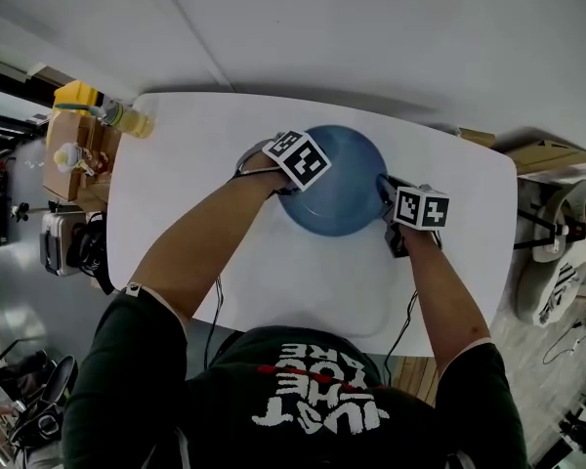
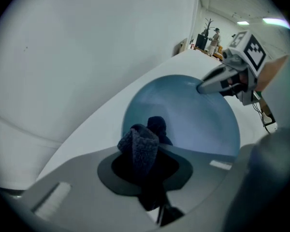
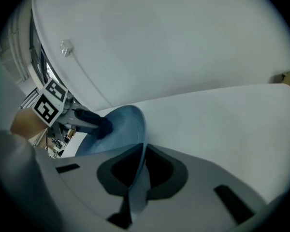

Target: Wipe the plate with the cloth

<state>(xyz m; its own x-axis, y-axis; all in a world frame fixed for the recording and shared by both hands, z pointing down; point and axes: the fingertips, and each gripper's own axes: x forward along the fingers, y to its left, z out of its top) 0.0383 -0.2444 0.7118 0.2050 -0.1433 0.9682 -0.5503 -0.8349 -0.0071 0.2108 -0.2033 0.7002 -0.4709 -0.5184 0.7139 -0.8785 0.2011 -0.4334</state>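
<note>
The left gripper point(image 2: 145, 168) clenches the dark blue cloth point(image 2: 141, 146) against the blue plate point(image 2: 193, 124), at its left side; the right gripper point(image 3: 135, 175) grips its right rim.

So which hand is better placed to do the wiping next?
Left. The left gripper is shut on the dark cloth over the blue plate, ready to rub. The right gripper is clamped on the plate's rim, likely steadying it.

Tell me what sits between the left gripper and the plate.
Only the dark cloth, clamped in the left gripper, over the blue plate. The left gripper view shows it.
</note>
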